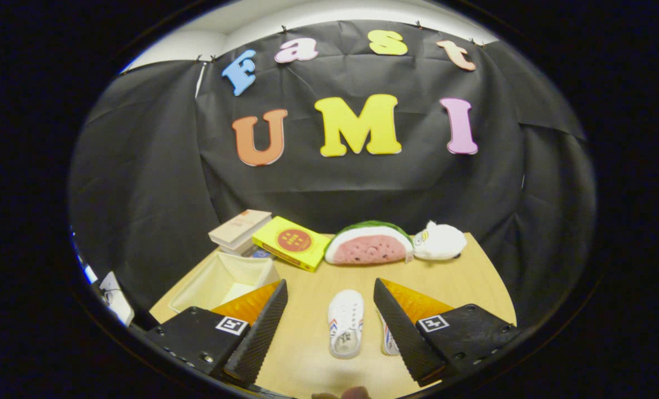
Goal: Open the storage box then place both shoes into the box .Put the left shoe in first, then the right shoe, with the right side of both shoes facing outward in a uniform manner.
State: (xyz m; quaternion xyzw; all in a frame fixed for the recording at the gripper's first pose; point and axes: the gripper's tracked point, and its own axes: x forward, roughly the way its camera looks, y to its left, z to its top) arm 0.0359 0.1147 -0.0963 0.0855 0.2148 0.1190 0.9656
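Two small white canvas shoes with red and blue side stripes lie on the pale wooden table (307, 343): the left shoe (346, 323) sits between the spread fingers of the gripper (330, 324), which grip nothing, while the right shoe (388, 338) is partly hidden behind the right-hand finger. Beyond the left-hand finger stands the open cream fabric storage box (224, 280). Further ahead lie stacked books (239, 228), a yellow box (291, 243), a watermelon-slice plush (369, 244) and what seems a white plush toy (439, 241).
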